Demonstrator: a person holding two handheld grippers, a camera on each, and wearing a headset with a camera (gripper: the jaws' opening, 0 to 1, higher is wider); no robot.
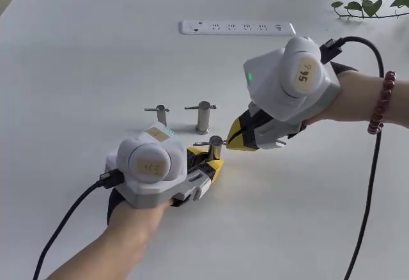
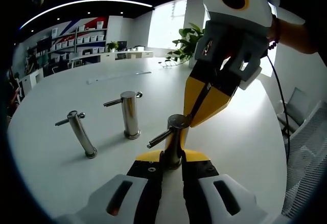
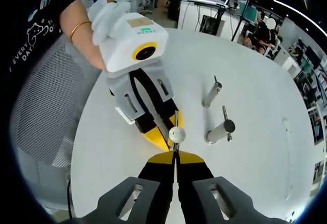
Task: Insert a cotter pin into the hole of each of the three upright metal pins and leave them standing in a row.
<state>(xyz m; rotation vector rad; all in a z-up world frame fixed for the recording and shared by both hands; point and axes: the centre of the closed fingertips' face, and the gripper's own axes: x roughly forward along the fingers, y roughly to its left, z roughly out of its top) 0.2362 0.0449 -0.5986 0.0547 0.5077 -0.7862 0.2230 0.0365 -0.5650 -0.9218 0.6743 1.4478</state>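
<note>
**Work surface.** Three metal pins stand on a white table (image 1: 77, 56).

**Near metal pin (image 1: 215, 146).** The left gripper (image 1: 214, 163) holds it, with the yellow-tipped jaws clenched on the lower shank. The left gripper view confirms this grip: the jaws close on either side of the shank, just above the table. That view also shows a cotter pin (image 2: 159, 138) passing through the hole below the head. It projects on the side away from the right gripper (image 1: 234, 140).

**Right gripper.** The jaws are pressed together, with the tips against the near metal pin's head. The right gripper view looks along the cotter pin's line. The round head sits directly ahead of the tips, and a thin rod end shows beyond it. The part pinched between the jaws is hidden. It appears to be the cotter pin's near end, but this cannot be confirmed.

**Other pins.** The middle metal pin (image 1: 203, 117) stands upright just behind the near one and carries a second cotter pin (image 1: 192, 107) crosswise. The far metal pin (image 1: 161, 112) stands to its left and carries a third cotter pin (image 1: 152, 109). No gripper touches either of them.

**Surroundings, head view.** A power strip (image 1: 238, 27) lies well beyond the pins. A leafy plant (image 1: 374, 2) sits at the far right corner. A bead bracelet (image 1: 381, 101) is on the wrist behind the right gripper.
</note>
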